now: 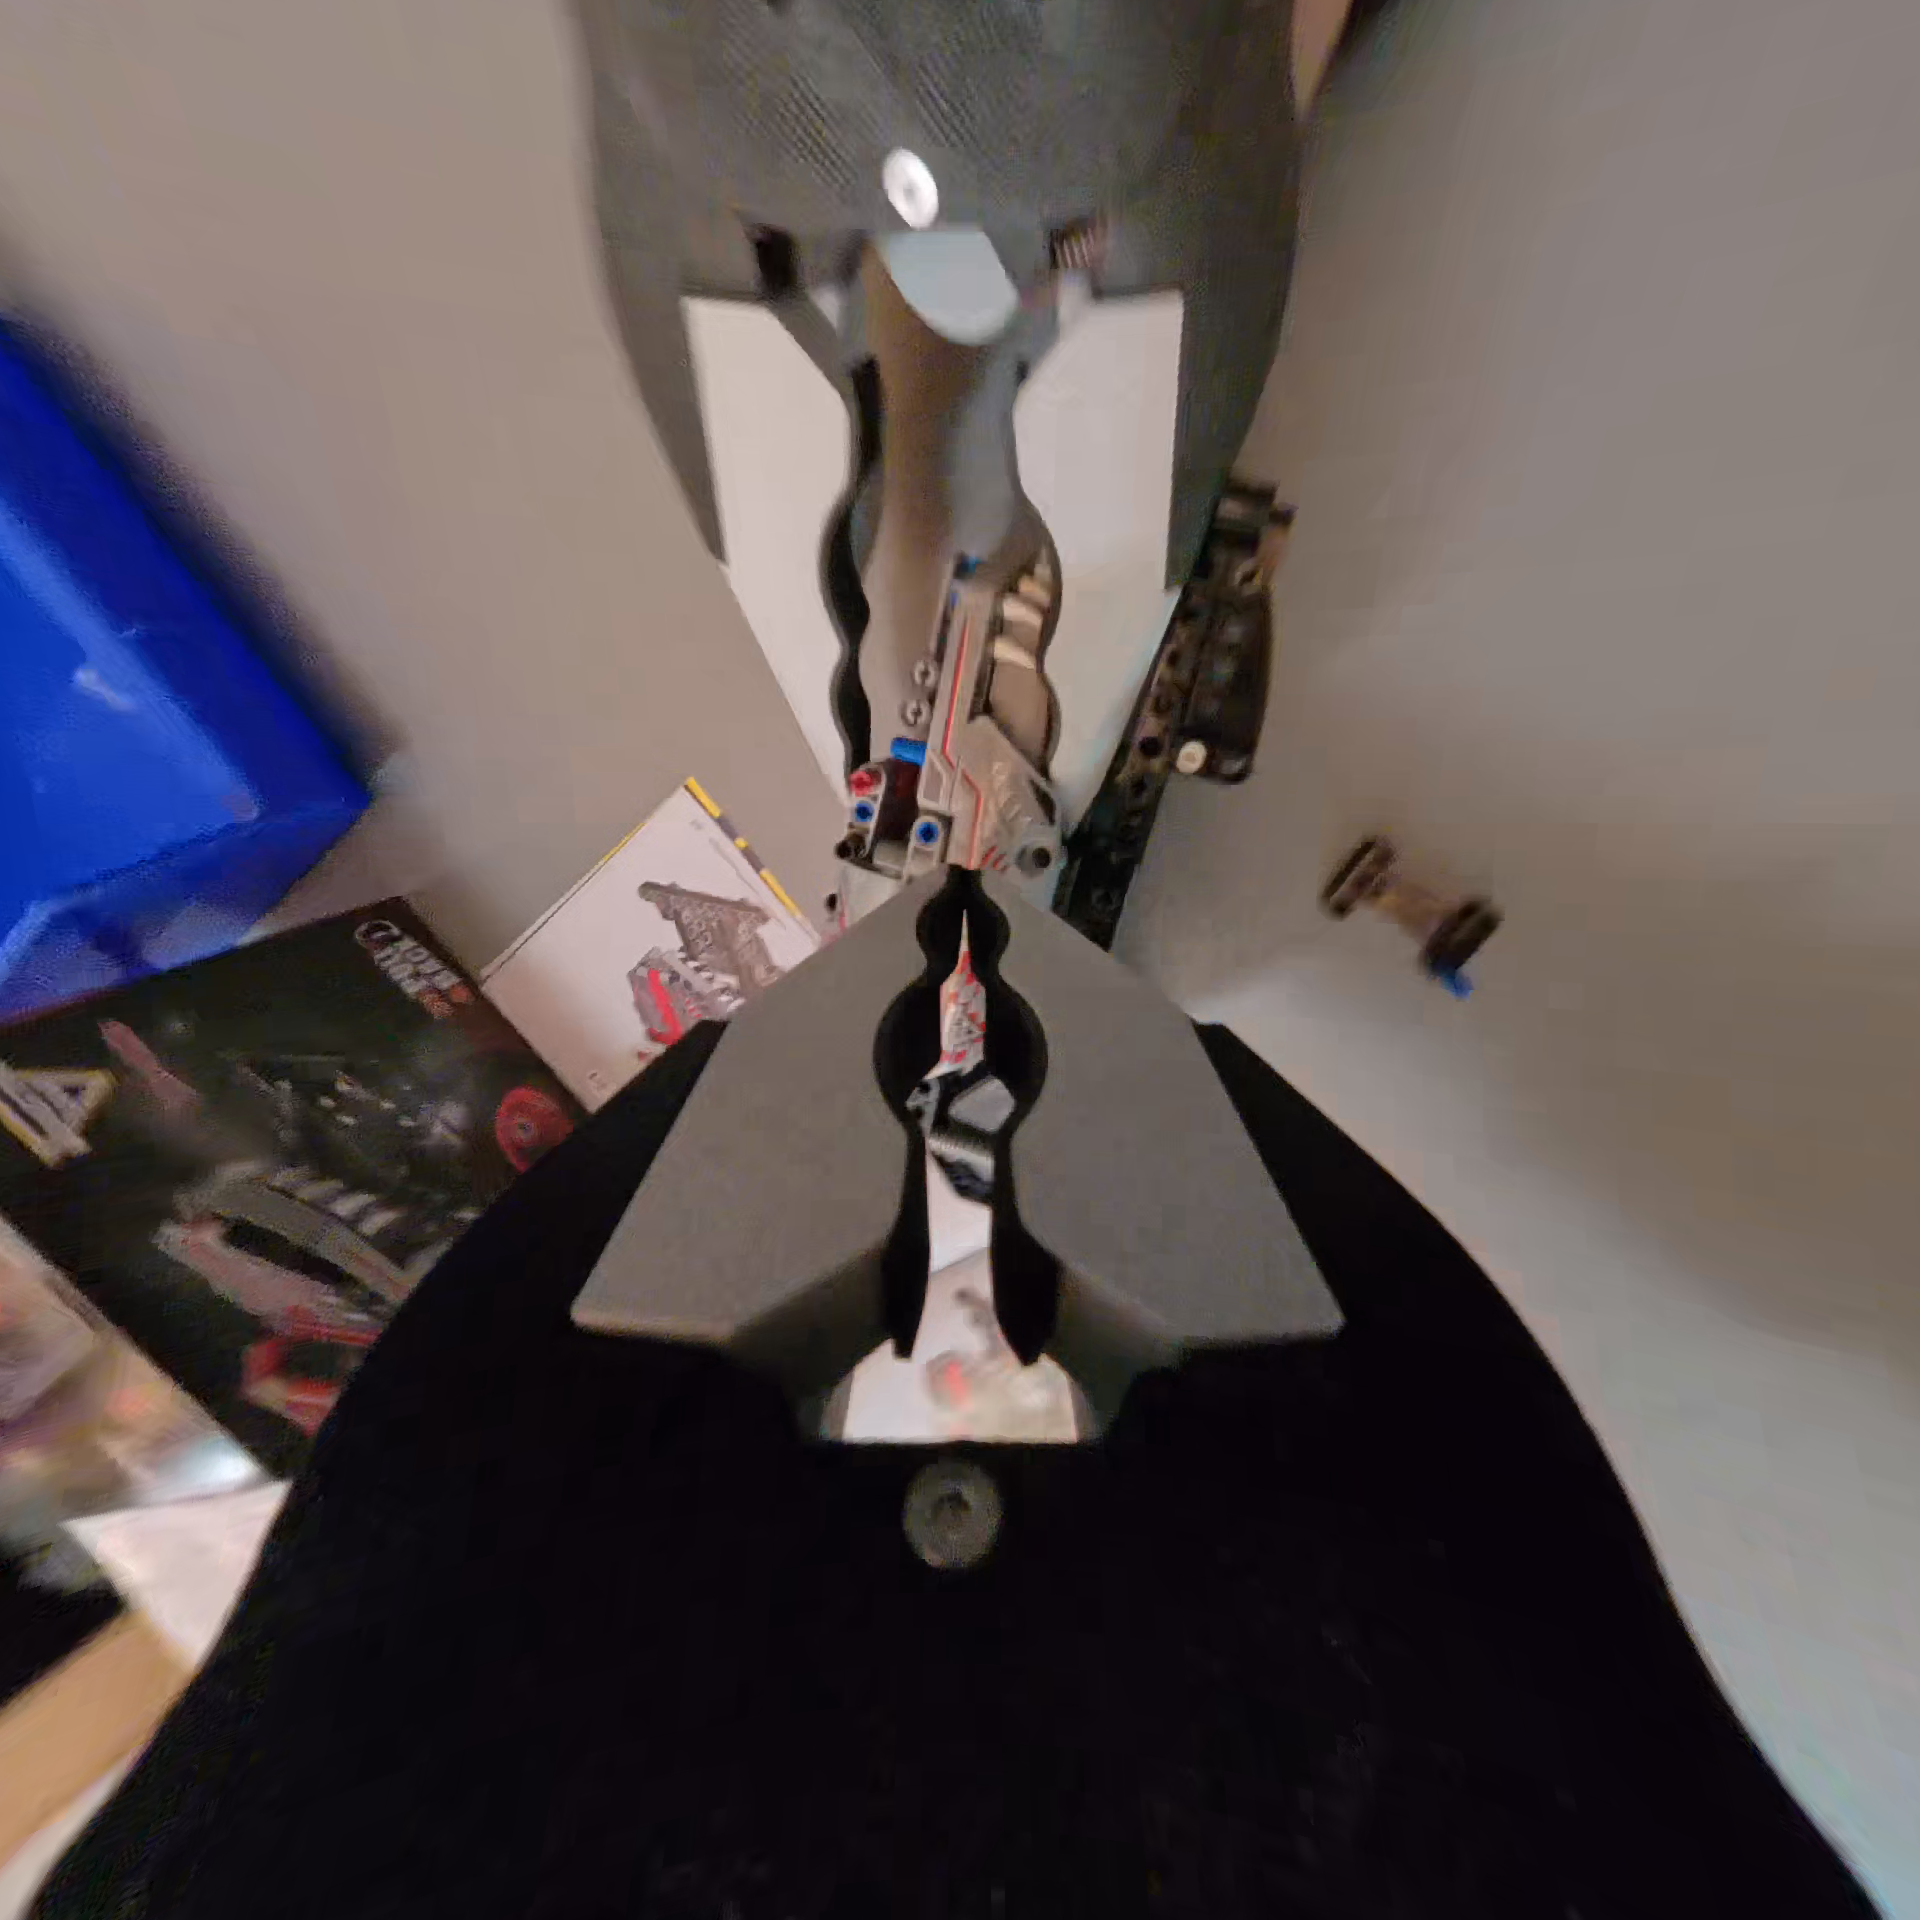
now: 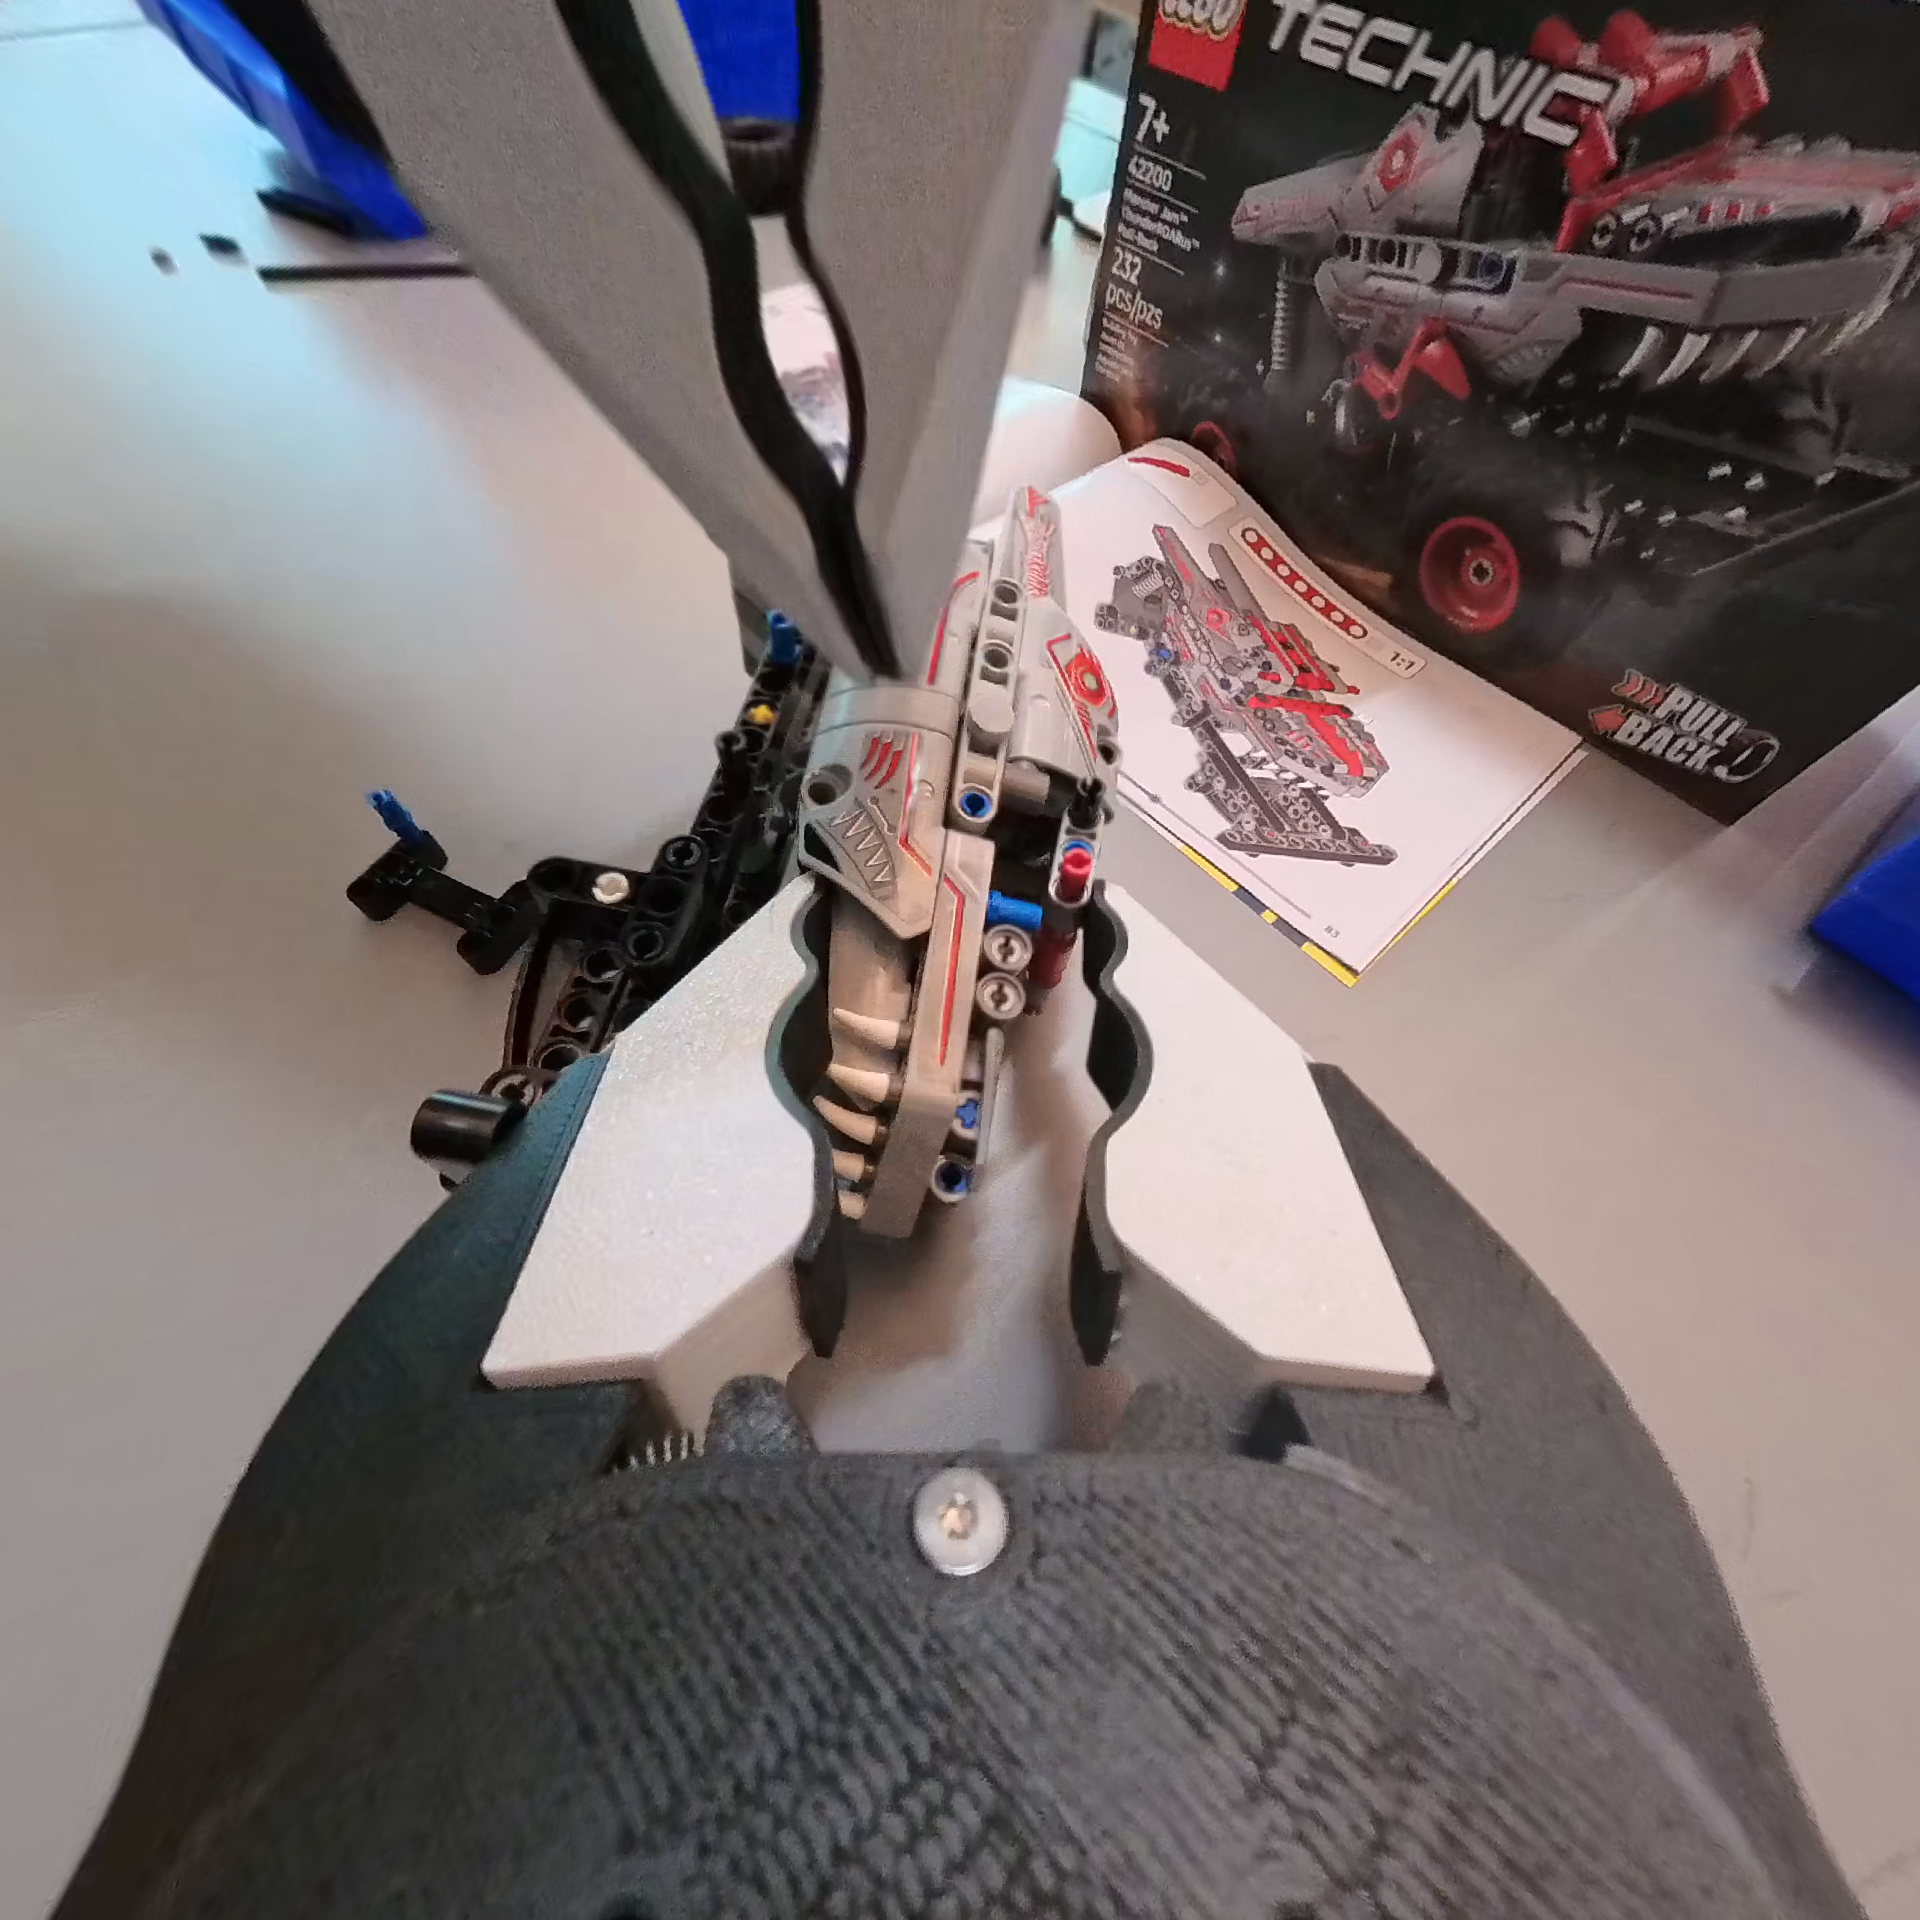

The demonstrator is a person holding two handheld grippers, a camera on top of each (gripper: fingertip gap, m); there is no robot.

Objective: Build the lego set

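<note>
A grey and red Lego assembly (image 2: 935, 883) with white teeth and blue and red pins is held up between both grippers above the white table. My right gripper (image 2: 951, 914) is shut on its toothed lower part. My left gripper (image 1: 961, 894) is shut on its thin pointed grey and red panel (image 1: 964, 1003). In the right wrist view the left gripper (image 2: 883, 655) comes down from above onto that panel. In the left wrist view the right gripper (image 1: 951, 748) faces mine, with the assembly (image 1: 961, 790) between its fingers. A black beam frame (image 2: 634, 914) lies on the table just behind the assembly.
The open instruction booklet (image 2: 1278, 748) lies to the right, with the set's box (image 2: 1507, 312) standing behind it. The black frame (image 1: 1164, 748) and a small axle piece with two black ends (image 1: 1408, 920) lie on the table. A blue bin (image 1: 125, 675) stands at the left. Across from one pair of fingers to the other is roughly 5 centimeters.
</note>
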